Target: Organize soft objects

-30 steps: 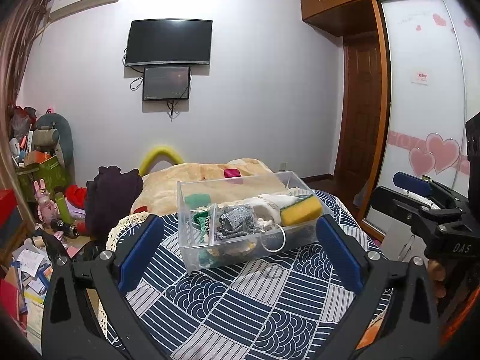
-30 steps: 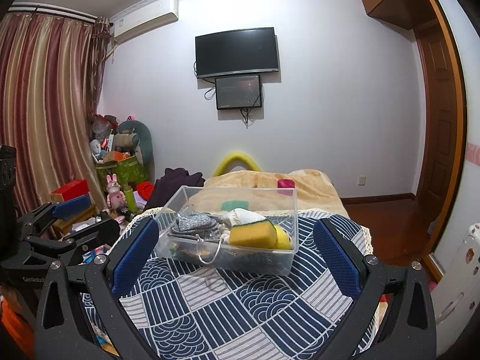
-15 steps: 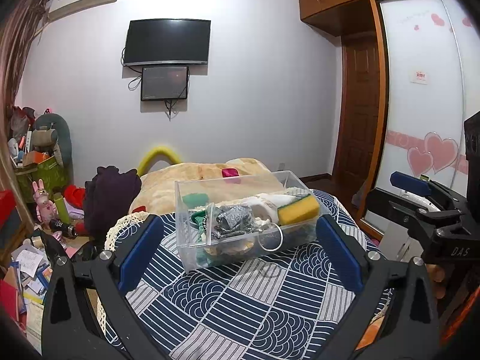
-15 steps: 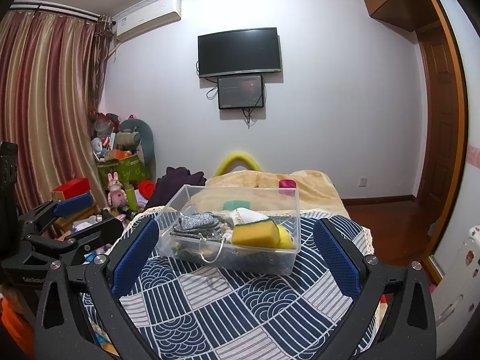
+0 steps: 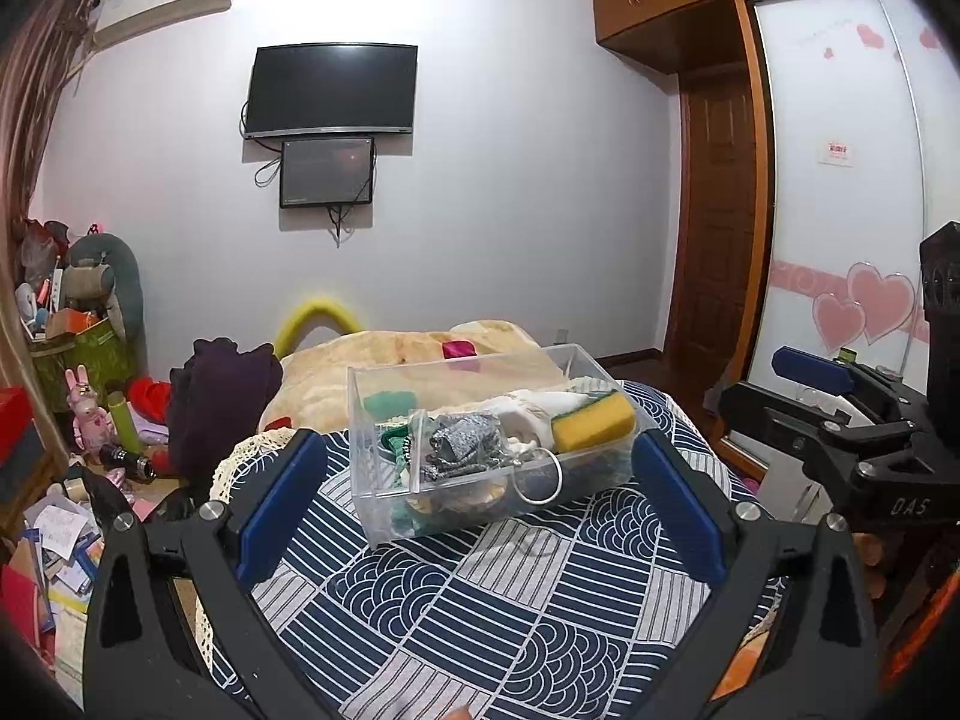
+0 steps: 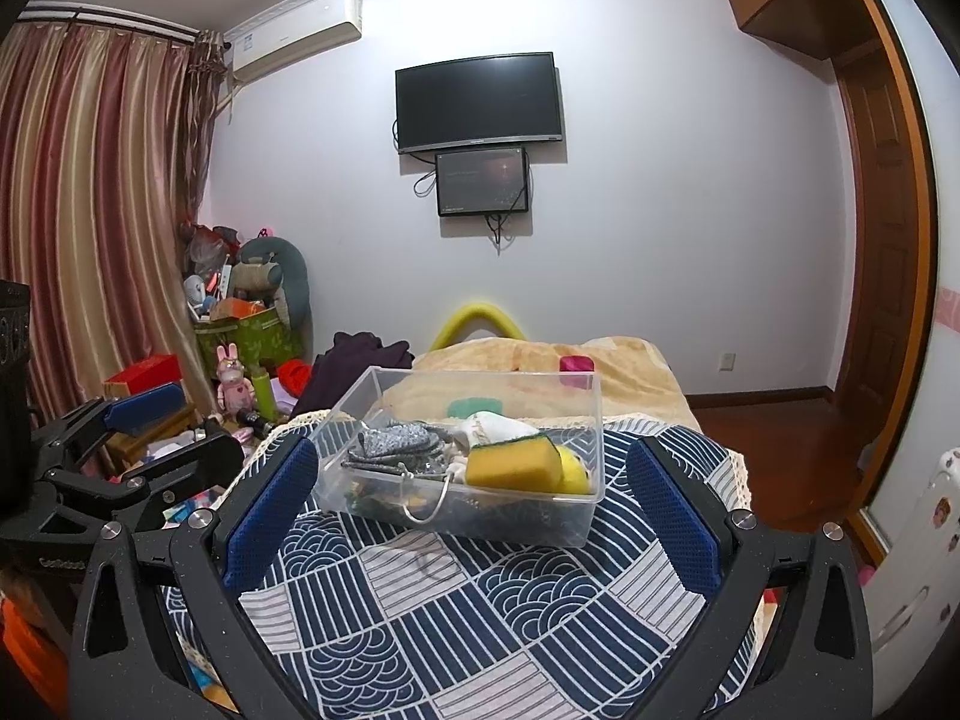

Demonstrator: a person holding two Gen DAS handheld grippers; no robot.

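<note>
A clear plastic box (image 5: 384, 504) (image 6: 576, 516) stands on a blue-and-white patterned cloth (image 5: 480, 612) (image 6: 480, 618). It holds a yellow sponge (image 5: 591, 420) (image 6: 510, 465), a grey cloth (image 5: 462, 444) (image 6: 390, 441), a white cloth (image 5: 528, 411), a green item (image 5: 390, 403) and a metal ring (image 5: 537, 477). My left gripper (image 5: 480, 498) is open and empty, in front of the box. My right gripper (image 6: 474, 504) is open and empty, also in front of the box. Each gripper shows at the edge of the other's view.
A beige blanket (image 5: 420, 360) with a pink item (image 5: 459, 349) lies behind the box. Clutter, a dark garment (image 5: 216, 396) and a pink toy rabbit (image 5: 87, 414) fill the floor at left. A wardrobe (image 5: 840, 210) and door stand at right.
Both views have shifted only slightly; the box sits a touch lower and closer in the frames. Both grippers stay open.
</note>
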